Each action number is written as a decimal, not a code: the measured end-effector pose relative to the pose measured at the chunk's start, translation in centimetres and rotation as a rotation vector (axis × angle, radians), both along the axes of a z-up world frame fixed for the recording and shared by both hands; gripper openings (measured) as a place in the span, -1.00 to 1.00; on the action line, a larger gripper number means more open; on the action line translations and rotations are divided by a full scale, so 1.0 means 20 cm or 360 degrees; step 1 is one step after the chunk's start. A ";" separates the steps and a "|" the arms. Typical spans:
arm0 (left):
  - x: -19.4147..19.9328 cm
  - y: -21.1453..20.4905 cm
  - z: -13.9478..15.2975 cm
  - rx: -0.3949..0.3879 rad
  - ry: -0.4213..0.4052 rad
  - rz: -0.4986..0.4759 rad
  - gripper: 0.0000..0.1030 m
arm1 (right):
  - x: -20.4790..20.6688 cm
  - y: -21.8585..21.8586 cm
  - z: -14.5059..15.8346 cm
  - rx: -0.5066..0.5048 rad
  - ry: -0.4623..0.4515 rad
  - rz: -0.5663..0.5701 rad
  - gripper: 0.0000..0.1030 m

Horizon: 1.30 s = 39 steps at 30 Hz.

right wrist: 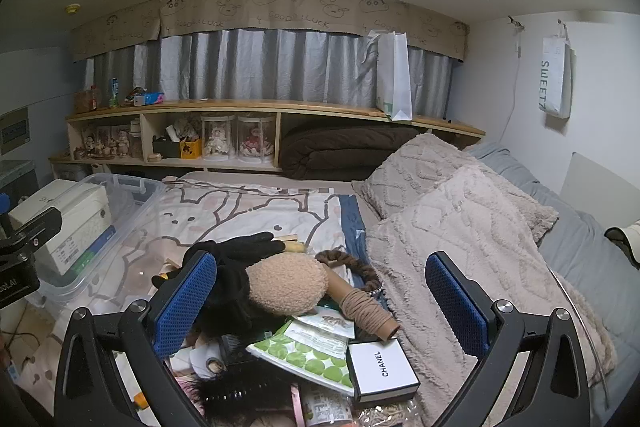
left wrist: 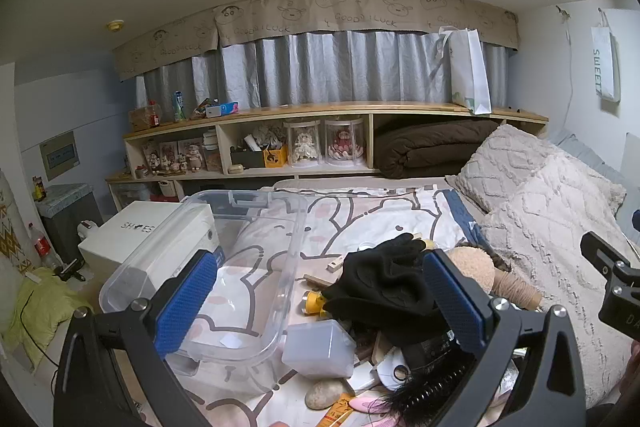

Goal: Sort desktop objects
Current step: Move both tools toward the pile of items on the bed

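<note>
Left hand-held gripper (left wrist: 320, 301) hanging released over black knit glove (left wrist: 384, 279), clear plastic storage bin (left wrist: 224, 267) lying at nine o'clock, right hand-held gripper (right wrist: 320, 301) hovering released above tan fleece pouch (right wrist: 286, 283), white Chanel box (right wrist: 384, 371) sitting at five o'clock

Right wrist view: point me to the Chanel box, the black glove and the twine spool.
Chanel box (right wrist: 383, 369): right wrist view, on its white lid by the lettering.
black glove (right wrist: 240, 247): right wrist view, on the fingers stretched out above the beige plush.
twine spool (right wrist: 366, 309): right wrist view, on the wound cord.
</note>
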<state>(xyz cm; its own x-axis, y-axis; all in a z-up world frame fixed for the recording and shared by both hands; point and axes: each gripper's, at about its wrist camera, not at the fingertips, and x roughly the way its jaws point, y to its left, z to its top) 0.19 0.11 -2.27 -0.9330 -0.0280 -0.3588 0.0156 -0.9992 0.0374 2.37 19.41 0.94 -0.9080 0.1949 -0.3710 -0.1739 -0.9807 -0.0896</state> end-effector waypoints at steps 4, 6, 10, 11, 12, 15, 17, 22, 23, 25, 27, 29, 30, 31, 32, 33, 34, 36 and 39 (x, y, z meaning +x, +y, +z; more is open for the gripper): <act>0.00 0.00 0.00 -0.0001 -0.0004 -0.0002 1.00 | 0.00 0.00 0.00 -0.0001 -0.0001 0.0001 1.00; 0.00 0.01 0.00 -0.0001 -0.0004 -0.0002 1.00 | 0.00 0.00 0.00 -0.0001 0.0000 0.0000 1.00; 0.00 0.01 0.00 -0.0002 -0.0005 -0.0003 1.00 | 0.00 -0.01 -0.01 -0.0002 -0.0005 0.0007 1.00; 0.00 0.01 0.00 -0.0003 -0.0006 -0.0003 1.00 | 0.00 -0.01 -0.01 -0.0002 -0.0005 0.0007 1.00; 0.00 0.01 -0.01 -0.0003 -0.0008 -0.0003 1.00 | 0.00 -0.01 -0.01 -0.0002 -0.0007 0.0007 1.00; -0.01 0.02 -0.02 -0.0006 -0.0019 -0.0004 1.00 | -0.01 -0.01 -0.03 -0.0007 -0.0018 0.0006 1.00; -0.02 0.04 -0.04 -0.0009 -0.0036 0.0000 1.00 | -0.02 -0.01 -0.04 -0.0014 -0.0028 0.0004 1.00; -0.06 0.06 -0.07 0.0017 -0.0077 0.0006 1.00 | -0.06 0.02 -0.08 -0.0053 -0.0057 -0.0007 1.00; -0.07 0.06 -0.07 0.0023 -0.0087 0.0006 1.00 | -0.07 0.03 -0.09 -0.0057 -0.0061 -0.0009 1.00; -0.09 0.06 -0.08 0.0030 -0.0113 0.0008 1.00 | -0.10 0.04 -0.11 -0.0056 -0.0080 -0.0024 1.00; -0.11 0.07 -0.10 0.0030 -0.0137 0.0011 1.00 | -0.13 0.05 -0.14 -0.0065 -0.0115 -0.0043 1.00; -0.13 0.08 -0.12 0.0026 -0.0163 0.0014 1.00 | -0.16 0.07 -0.17 -0.0086 -0.0147 -0.0055 1.00; -0.14 0.08 -0.13 0.0025 -0.0178 0.0010 1.00 | -0.18 0.08 -0.18 -0.0097 -0.0167 -0.0064 1.00; -0.15 0.09 -0.15 0.0026 -0.0195 0.0004 1.00 | -0.19 0.09 -0.20 -0.0105 -0.0180 -0.0072 1.00; -0.16 0.09 -0.16 0.0030 -0.0210 -0.0005 1.00 | -0.20 0.10 -0.21 -0.0119 -0.0196 -0.0080 1.00; -0.17 0.10 -0.18 0.0037 -0.0227 -0.0017 1.00 | -0.22 0.11 -0.23 -0.0131 -0.0210 -0.0086 1.00; -0.18 0.11 -0.19 0.0045 -0.0246 -0.0030 1.00 | -0.24 0.13 -0.25 -0.0149 -0.0235 -0.0096 1.00; -0.20 0.12 -0.21 0.0056 -0.0278 -0.0052 1.00 | -0.26 0.14 -0.28 -0.0172 -0.0278 -0.0114 1.00; -0.21 0.15 -0.25 0.0044 -0.0308 -0.0072 1.00 | -0.31 0.17 -0.34 -0.0192 -0.0345 -0.0151 1.00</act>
